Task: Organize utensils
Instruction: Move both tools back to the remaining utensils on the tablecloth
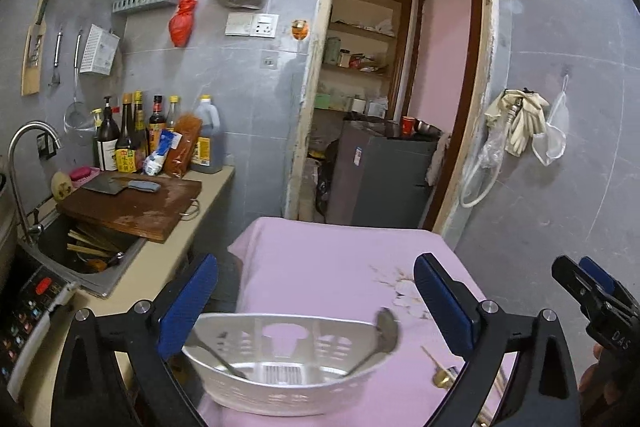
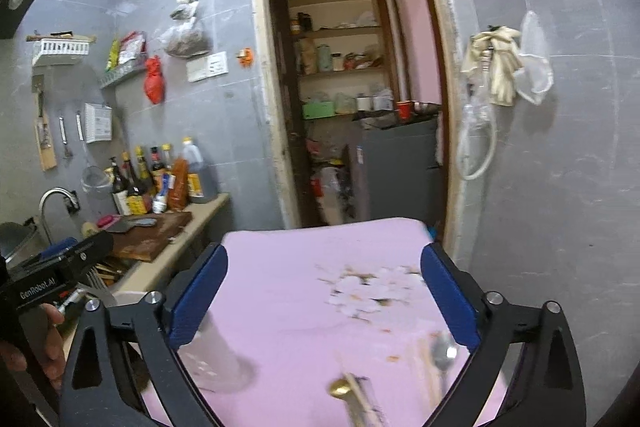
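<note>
The right gripper [image 2: 322, 293] hangs wide open over the pink floral tablecloth [image 2: 280, 307], nothing between its blue pads. Below, blurred, lie a metal spoon [image 2: 442, 351], pale chopsticks [image 2: 424, 359] and a brass-ended utensil [image 2: 342, 387].

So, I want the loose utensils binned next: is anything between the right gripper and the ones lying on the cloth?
Nothing visible. The right gripper is open above the pink cloth, and the spoon and chopsticks lie bare below it, right of the basket.

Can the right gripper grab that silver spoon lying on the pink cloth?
Probably yes. The right gripper is open and empty, and the spoon lies just below it on the pink cloth, uncovered, though chopsticks lie close beside it.
</note>
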`<state>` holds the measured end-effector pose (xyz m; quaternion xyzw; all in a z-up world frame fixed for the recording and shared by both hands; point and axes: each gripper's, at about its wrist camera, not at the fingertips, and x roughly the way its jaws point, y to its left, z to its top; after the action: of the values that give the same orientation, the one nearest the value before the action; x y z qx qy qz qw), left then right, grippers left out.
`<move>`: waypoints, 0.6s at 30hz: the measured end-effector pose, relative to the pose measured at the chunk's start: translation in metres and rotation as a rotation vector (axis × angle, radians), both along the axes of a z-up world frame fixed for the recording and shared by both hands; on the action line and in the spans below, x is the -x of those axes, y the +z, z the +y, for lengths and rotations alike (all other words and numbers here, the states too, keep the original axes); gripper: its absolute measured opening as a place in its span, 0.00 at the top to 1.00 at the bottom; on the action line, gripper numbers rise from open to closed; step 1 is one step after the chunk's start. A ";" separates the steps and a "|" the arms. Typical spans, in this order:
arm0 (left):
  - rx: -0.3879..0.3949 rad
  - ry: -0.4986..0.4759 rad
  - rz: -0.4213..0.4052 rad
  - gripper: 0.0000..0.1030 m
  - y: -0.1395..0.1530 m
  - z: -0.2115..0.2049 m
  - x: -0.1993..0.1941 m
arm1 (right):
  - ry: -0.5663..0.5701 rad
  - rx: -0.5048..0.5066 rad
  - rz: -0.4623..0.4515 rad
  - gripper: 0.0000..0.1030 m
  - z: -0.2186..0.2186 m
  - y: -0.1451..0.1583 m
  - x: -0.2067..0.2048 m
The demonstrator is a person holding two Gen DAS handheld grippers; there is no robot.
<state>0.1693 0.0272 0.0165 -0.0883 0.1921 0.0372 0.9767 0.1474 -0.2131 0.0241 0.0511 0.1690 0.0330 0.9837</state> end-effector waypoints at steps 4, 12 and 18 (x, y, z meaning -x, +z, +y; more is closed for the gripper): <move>0.022 0.011 -0.032 0.01 -0.003 -0.031 0.010 | -0.024 0.032 0.014 0.07 -0.031 -0.005 0.010; -0.025 0.002 0.027 0.01 -0.023 -0.088 0.012 | -0.015 0.059 0.063 0.07 -0.085 -0.019 0.015; -0.033 0.007 0.105 0.01 -0.047 -0.124 0.010 | 0.009 0.053 0.131 0.07 -0.121 -0.045 -0.003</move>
<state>0.1589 -0.0965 -0.0303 -0.0707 0.2423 0.0485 0.9664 0.1508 -0.3340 -0.0213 0.0265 0.2341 0.0298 0.9714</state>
